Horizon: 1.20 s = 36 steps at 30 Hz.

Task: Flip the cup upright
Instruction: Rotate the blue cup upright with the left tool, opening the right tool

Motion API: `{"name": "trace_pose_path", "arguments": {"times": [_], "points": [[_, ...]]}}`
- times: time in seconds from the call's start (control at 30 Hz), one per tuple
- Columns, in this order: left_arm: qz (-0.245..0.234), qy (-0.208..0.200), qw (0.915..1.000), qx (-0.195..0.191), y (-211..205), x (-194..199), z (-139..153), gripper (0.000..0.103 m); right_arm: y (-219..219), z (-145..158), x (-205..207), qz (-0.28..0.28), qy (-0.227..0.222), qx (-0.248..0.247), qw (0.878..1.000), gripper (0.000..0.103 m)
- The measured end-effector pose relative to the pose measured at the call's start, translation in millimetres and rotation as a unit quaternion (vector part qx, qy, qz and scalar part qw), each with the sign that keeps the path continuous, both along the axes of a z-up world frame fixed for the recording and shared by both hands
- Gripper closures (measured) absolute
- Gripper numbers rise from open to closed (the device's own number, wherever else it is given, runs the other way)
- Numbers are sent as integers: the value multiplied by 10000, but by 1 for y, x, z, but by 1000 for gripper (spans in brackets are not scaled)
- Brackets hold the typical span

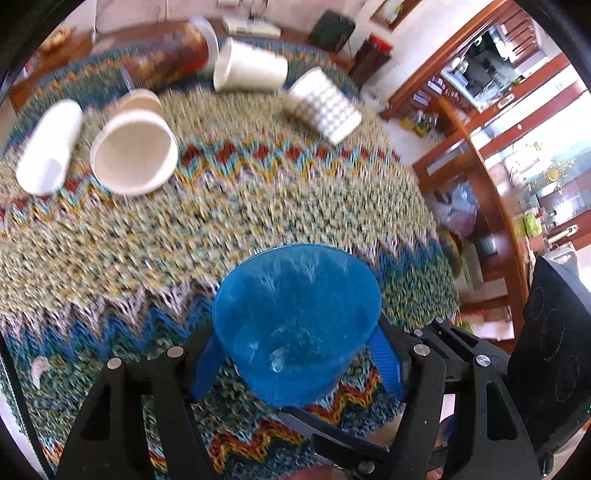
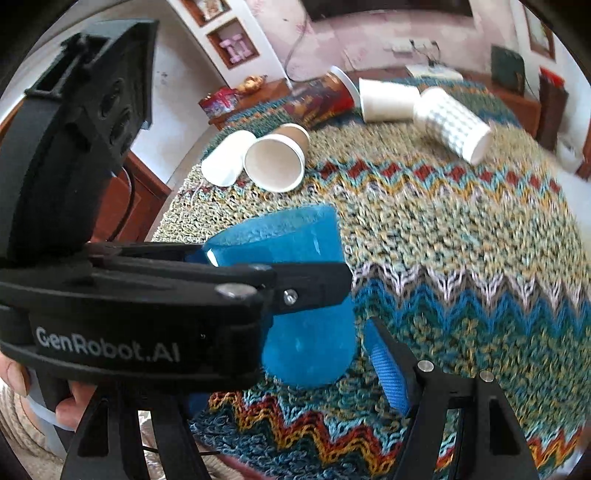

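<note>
The blue plastic cup (image 1: 295,325) is pinched by the left gripper (image 1: 295,354) jaws just above the knitted worktop cloth (image 1: 221,221); the right gripper (image 2: 295,373) jaws are spread (holding nothing). A loose squeeze could let it slip and roll toward the fallen paper cups (image 1: 135,155).

Cup (image 1: 295,325) between left claw (image 1: 297,363) fingers

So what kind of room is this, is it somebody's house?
Probably a home, likely a living or dining room. A knitted zigzag cloth covers the table, wooden cabinets with glass doors hold household things, and framed pictures hang on the wall. The left tool holds a blue cup.
</note>
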State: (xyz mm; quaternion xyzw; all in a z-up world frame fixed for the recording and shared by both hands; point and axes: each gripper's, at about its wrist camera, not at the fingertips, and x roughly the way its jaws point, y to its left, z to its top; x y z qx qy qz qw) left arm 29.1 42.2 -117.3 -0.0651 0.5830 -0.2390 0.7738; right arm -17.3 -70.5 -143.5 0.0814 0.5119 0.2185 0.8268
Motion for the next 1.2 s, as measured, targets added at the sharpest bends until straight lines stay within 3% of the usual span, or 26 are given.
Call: {"name": "trace_pose_path", "arguments": {"times": [0.13, 0.33, 0.87, 0.97, 1.2], "points": [[9, -553, 9983, 184, 3, -8, 6, 30, -4, -2, 1, 47, -100, -97, 9999, 29], [-69, -1133, 9908, 737, -5, -23, 0, 30, -7, -17, 5, 15, 148, -158, 9998, 29], [-341, -1566, 9784, 1304, -31, -36, -5, 29, -14, -23, 0, -49, 207, -184, 9996, 28], [-316, -1591, 9789, 1247, -30, -38, -3, 14, -14, -20, -5, -30, 155, -222, 9996, 28], [-288, -1560, 9801, 1192, -29, -39, 1, 12, -11, -15, -9, 33, 71, -255, 9996, 28]]}}
